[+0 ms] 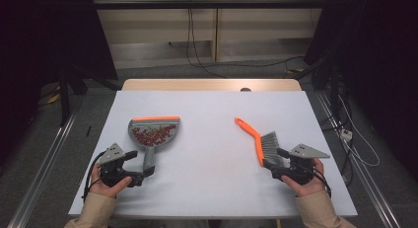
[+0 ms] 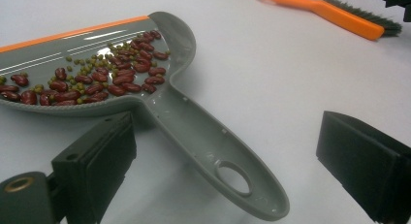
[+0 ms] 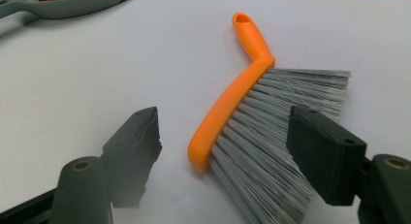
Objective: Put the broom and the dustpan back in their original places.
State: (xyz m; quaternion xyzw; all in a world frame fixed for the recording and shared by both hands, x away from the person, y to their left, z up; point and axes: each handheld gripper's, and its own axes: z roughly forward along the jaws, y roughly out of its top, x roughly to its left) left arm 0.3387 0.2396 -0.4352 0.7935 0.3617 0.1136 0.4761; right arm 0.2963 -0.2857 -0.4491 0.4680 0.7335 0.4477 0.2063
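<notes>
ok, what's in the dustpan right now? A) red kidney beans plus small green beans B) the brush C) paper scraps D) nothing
A: the left gripper view shows dark red kidney beans mixed with small green beans lying in the grey dustpan, while the orange brush lies apart on the table.

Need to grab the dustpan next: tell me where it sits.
In the high view the dustpan lies left of centre on the white table, beans inside, its handle pointing toward the left gripper.
</notes>
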